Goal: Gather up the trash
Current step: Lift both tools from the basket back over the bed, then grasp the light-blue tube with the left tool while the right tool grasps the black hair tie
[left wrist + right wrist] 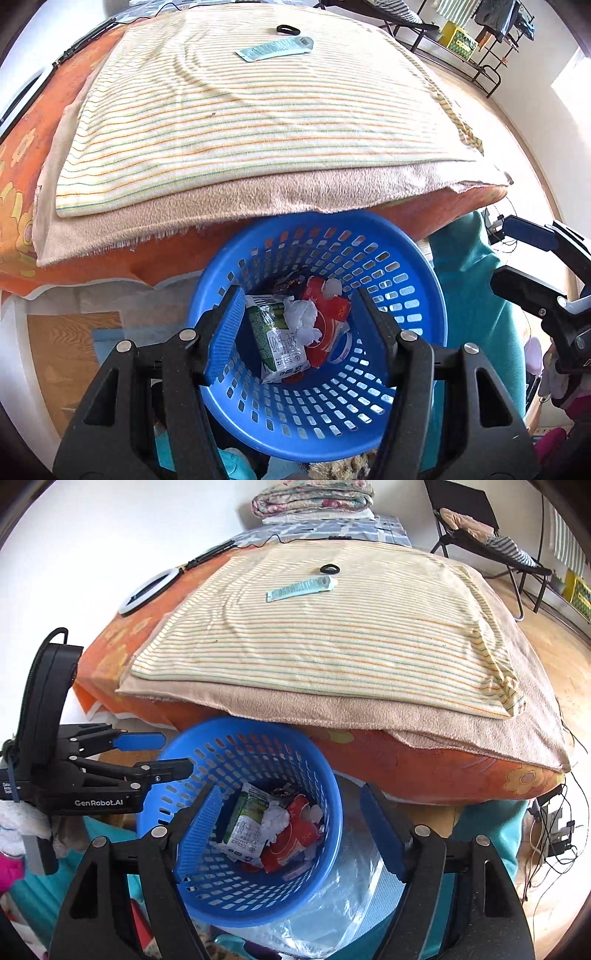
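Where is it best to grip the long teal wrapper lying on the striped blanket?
Grip the teal wrapper across its narrow width near the middle, coming from above. It lies flat on the striped blanket, so the fingers should straddle its long edges.

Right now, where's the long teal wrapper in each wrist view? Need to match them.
Left wrist: the teal wrapper lies top centre, far on the striped blanket, just below a black ring.
Right wrist: the wrapper sits upper centre on the same blanket, again just below the ring.
Shared landmark: the blue basket against the bed's near edge, bottom centre in both.
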Action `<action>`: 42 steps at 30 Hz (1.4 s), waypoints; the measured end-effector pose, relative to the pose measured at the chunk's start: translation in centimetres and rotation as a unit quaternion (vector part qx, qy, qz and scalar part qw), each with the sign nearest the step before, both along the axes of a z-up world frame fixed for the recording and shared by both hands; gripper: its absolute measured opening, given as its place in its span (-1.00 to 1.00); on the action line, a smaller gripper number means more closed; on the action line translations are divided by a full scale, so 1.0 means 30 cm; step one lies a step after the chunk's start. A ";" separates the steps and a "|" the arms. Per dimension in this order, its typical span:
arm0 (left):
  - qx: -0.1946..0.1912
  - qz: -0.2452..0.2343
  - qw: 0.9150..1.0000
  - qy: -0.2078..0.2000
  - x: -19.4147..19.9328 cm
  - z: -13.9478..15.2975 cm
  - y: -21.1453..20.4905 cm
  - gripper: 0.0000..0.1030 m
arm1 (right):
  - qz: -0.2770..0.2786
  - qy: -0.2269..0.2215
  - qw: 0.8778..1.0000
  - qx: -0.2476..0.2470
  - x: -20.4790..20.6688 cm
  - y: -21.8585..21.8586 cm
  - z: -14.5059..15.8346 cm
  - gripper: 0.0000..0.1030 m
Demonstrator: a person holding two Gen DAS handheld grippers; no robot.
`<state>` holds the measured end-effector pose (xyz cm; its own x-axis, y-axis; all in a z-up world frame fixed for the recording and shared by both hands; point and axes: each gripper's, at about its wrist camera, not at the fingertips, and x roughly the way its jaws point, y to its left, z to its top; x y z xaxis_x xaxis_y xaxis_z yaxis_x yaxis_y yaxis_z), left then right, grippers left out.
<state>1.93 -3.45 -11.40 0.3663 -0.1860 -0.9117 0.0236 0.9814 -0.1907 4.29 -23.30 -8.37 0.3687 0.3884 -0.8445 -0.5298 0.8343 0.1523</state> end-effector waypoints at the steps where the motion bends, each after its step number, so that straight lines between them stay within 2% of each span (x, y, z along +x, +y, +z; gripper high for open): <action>1: -0.003 0.003 1.000 -0.002 0.010 0.010 0.006 0.20 | 0.001 -0.005 1.000 0.000 0.005 0.001 0.013 0.51; 5: -0.022 0.009 1.000 -0.013 0.064 0.055 0.031 0.20 | 0.003 -0.017 1.000 0.008 0.037 0.000 0.053 0.53; 9: -0.023 0.005 0.999 -0.036 0.150 0.120 0.049 0.20 | -0.007 -0.026 0.999 0.021 0.094 -0.019 0.084 0.53; 14: -0.029 -0.015 0.998 -0.061 0.300 0.183 0.052 0.20 | -0.029 -0.030 0.999 0.034 0.176 -0.046 0.094 0.53; 20: -0.033 -0.032 0.995 -0.085 0.489 0.210 0.053 0.20 | -0.057 -0.031 0.997 0.042 0.266 -0.095 0.086 0.53; 32: -0.035 -0.047 0.995 -0.081 0.866 0.131 0.063 0.20 | -0.078 -0.034 0.995 0.056 0.463 -0.157 0.078 0.53; 39: -0.047 -0.052 0.996 -0.050 0.943 0.052 0.079 0.20 | -0.079 -0.026 0.995 0.058 0.547 -0.155 0.039 0.53; 42: -0.033 -0.072 0.996 -0.044 0.931 0.028 0.061 0.20 | -0.077 -0.023 0.995 0.061 0.578 -0.147 0.029 0.53</action>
<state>29.85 -1.61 -10.57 0.4087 -0.3013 -0.8615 0.1820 0.9519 -0.2466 21.63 -27.72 -7.50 0.4689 0.4233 -0.7752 -0.4062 0.8827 0.2363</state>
